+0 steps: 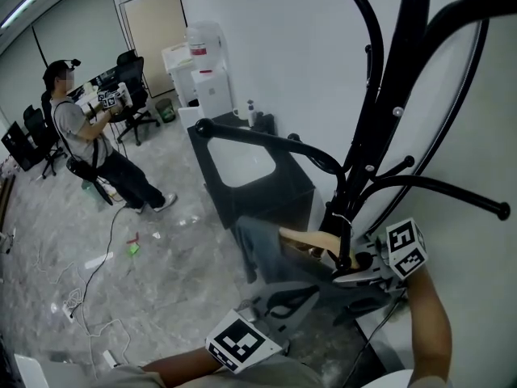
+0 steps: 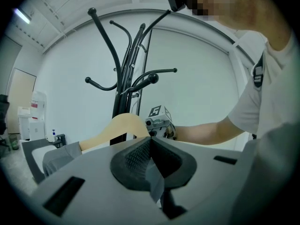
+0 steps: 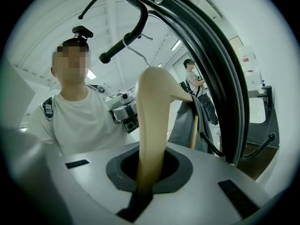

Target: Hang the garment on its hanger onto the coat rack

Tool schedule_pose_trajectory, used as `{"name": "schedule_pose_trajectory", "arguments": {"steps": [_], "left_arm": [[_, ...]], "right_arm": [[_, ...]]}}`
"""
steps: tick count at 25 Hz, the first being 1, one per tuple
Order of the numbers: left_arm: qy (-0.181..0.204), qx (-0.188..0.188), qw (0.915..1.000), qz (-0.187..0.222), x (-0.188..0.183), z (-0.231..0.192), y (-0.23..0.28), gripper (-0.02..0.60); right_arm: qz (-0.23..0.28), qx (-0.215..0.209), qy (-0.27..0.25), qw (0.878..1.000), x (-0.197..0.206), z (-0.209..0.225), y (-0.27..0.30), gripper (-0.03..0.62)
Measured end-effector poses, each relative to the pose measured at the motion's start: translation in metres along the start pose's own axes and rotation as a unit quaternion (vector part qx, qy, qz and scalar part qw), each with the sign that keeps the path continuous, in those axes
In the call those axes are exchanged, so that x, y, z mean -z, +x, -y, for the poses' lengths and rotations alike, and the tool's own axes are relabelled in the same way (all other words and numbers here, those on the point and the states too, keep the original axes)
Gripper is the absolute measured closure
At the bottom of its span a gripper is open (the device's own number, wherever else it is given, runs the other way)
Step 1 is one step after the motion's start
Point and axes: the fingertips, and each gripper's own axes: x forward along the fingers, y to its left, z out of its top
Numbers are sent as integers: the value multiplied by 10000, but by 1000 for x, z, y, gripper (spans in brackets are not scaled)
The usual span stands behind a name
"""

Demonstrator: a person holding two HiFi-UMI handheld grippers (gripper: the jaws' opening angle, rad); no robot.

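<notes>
Nearest, the right tool (image 3: pixel 150 170) is clamped on the hanger (image 3: pixel 152 107), whose long axis runs straight ahead. The left tool (image 2: pixel 151 161) is closed, pinching the garment (image 2: pixel 60 157). Beyond, the coat rack (image 3: pixel 225 78) stands closer to the right tool.

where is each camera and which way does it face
Head view: on the head, looking down at rack, hanger, floor; both forearms show.
Left gripper view: on left tongs, shut on garment, facing the rack; right arm, torso show.
Right gripper view: on right tongs, shut on hanger, facing the person's chest.
Shared: all see hanger and rack; gripper views face each other.
</notes>
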Motion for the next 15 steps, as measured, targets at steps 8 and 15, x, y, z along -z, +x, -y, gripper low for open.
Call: {"name": "schedule_pose_trajectory", "arguments": {"steps": [8,15], "left_arm": [[-15,70,10000,-46,-1,-5,16,577],[-66,185,9998,-45,-3,-4,35,577]], "right_arm": [[402,340,-253,9983,-15,18,-20,563],[2,1118,-428,9928,-13,28,-42,543]]}}
